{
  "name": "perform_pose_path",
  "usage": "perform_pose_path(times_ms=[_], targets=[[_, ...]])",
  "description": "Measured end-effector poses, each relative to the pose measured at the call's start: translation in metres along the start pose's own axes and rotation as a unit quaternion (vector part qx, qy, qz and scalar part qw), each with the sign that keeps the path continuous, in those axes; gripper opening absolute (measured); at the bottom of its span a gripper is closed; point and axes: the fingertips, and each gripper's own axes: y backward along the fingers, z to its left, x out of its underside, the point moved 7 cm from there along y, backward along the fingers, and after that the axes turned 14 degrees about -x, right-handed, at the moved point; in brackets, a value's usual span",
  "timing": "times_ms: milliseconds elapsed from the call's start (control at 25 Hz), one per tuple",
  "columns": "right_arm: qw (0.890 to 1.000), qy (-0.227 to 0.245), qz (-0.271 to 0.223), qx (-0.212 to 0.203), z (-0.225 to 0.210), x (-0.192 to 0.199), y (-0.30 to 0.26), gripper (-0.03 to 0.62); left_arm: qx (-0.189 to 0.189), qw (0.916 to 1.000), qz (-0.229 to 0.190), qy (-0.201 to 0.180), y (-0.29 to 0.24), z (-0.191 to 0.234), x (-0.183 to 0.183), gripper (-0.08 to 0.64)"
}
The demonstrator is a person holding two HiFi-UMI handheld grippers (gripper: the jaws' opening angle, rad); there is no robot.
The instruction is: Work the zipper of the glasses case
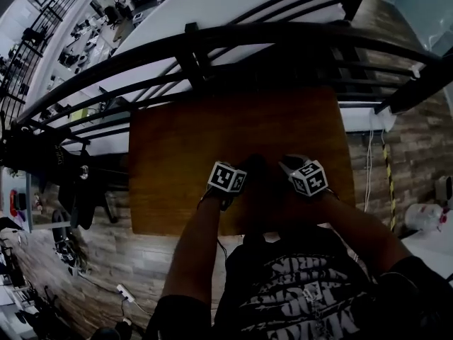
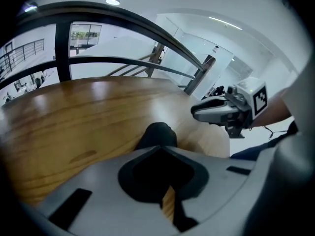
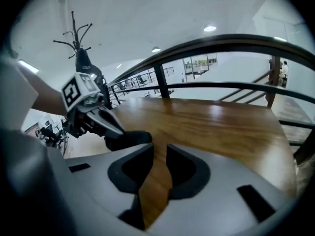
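- the case (image 3: 130,138) lies on the table (image 1: 212,122) near its front edge, between my two grippers. it shows only as a small, dark, rounded lump.
- my left gripper (image 2: 158,150) has its fingers drawn together at the tips. the case's near end sits right there, and i judge it is nipped between them, though black pads against black case make the contact hard to read.
- my right gripper (image 3: 158,150) has its fingers a little apart, with only bare wood in the gap. it holds nothing and sits just beside the case on the other side.
- i expect the case to be light, so it would slide on this glossy wood if i tugged with one gripper alone. the left one has to anchor it.
- it looks like a semi-stiff shell with some give. a firm pinch should be safe, but a hard squeeze near the seam could bow the shell and bind the teeth.
- the best anchor is on the body, close to the seam end, not across the middle of the lid.
- no view shows the zip pull, since the case is too dark and partly covered. it will be small and thin, and likely to slip from wide pads.
- i'd take the pull with the right tips only, then draw along the seam line and not upward.
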Motion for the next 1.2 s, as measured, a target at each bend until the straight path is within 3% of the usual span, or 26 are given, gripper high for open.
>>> perform_pose_path(times_ms=[80,160,240,320,400,520,680,760,960,1120,1200], targets=[[0.999,0.028,-0.021,0.001,0.015,-0.003,0.018,0.075,-0.011,0.9993,-0.021,-0.029,0.0,-0.001,-0.001,0.001],[0.998,0.036,-0.044,0.006,0.035,-0.003,0.035,0.059,-0.018,0.9962,-0.07,-0.047,0.009,-0.008,-0.001,0.001],[0.997,0.022,-0.066,0.015,0.055,0.001,0.054,0.04,-0.011,0.9883,-0.152,0.002,0.032,-0.016,-0.003,0.001],[0.995,0.004,-0.093,0.03,0.076,0.005,0.074,0.028,-0.014,0.9714,-0.229,0.063,0.066,-0.026,0.002,0.002],[0.992,-0.009,-0.121,0.045,0.098,0.012,0.096,0.02,-0.038,0.9581,-0.274,0.076,0.1,-0.038,0.018,0.0],[0.986,0.0,-0.149,0.07,0.127,0.016,0.125,0.012,-0.082,0.9424,-0.315,0.076,0.148,-0.051,0.044,0.001],[0.984,0.057,-0.143,0.084,0.158,0.012,0.147,0.009,-0.132,0.9175,-0.355,0.123,0.204,-0.057,0.076,0.001],[0.982,0.085,-0.148,0.076,0.173,0.009,0.156,0.009,-0.148,0.906,-0.374,0.132,0.227,-0.065,0.085,0.0],[0.967,0.162,-0.191,0.041,0.196,-0.018,0.18,0.009,-0.198,0.8733,-0.432,0.108,0.267,-0.101,0.066,0.001],[0.956,0.205,-0.21,0.012,0.2,-0.017,0.214,0.009,-0.254,0.8364,-0.474,0.106,0.291,-0.151,0.053,0.0],[0.952,0.217,-0.214,-0.008,0.192,-0.007,0.237,0.009,-0.275,0.8241,-0.48,0.123,0.291,-0.179,0.051,0.001]])
